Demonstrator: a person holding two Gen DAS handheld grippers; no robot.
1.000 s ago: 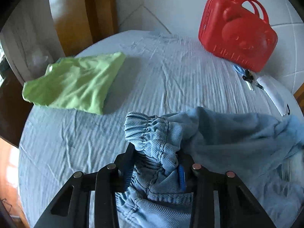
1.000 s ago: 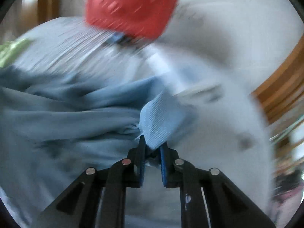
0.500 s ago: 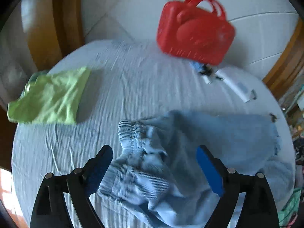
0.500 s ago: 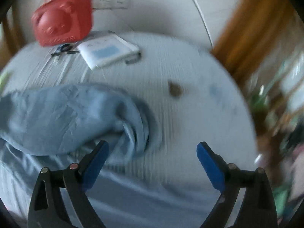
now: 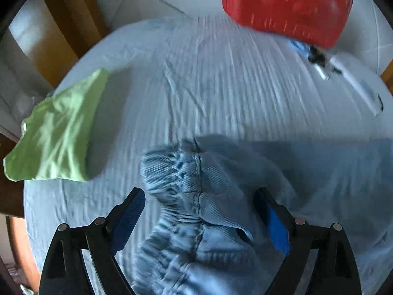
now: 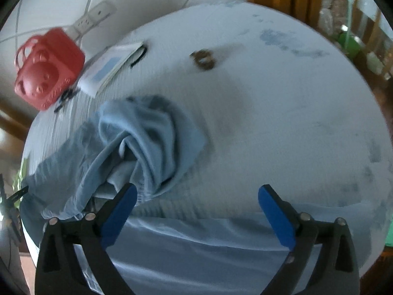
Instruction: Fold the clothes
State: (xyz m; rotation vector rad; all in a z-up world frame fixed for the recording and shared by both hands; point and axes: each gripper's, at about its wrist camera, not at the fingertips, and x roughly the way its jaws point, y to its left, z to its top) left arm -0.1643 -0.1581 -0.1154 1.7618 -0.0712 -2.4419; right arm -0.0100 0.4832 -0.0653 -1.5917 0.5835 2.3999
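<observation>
Now that both tongs have let go, my left tongs (image 5: 200, 217) and right tongs (image 6: 196, 212) stand wide and empty. Released, the blue trousers (image 5: 221, 196) lie crumpled low in the frame on the tabletop (image 5: 221, 86), while the green shirt (image 5: 56, 132) sits folded at left. I judge they need regripping.

Sheeted bed (image 5: 221, 78) bearing blue trousers (image 5: 208, 196), green garment (image 5: 56, 132), red case (image 5: 287, 7)

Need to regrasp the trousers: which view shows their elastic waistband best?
The left wrist view: the blue trousers' gathered waistband lies right between the open left tool. The right wrist view shows only the twisted leg end, beside the open right tool.
</observation>
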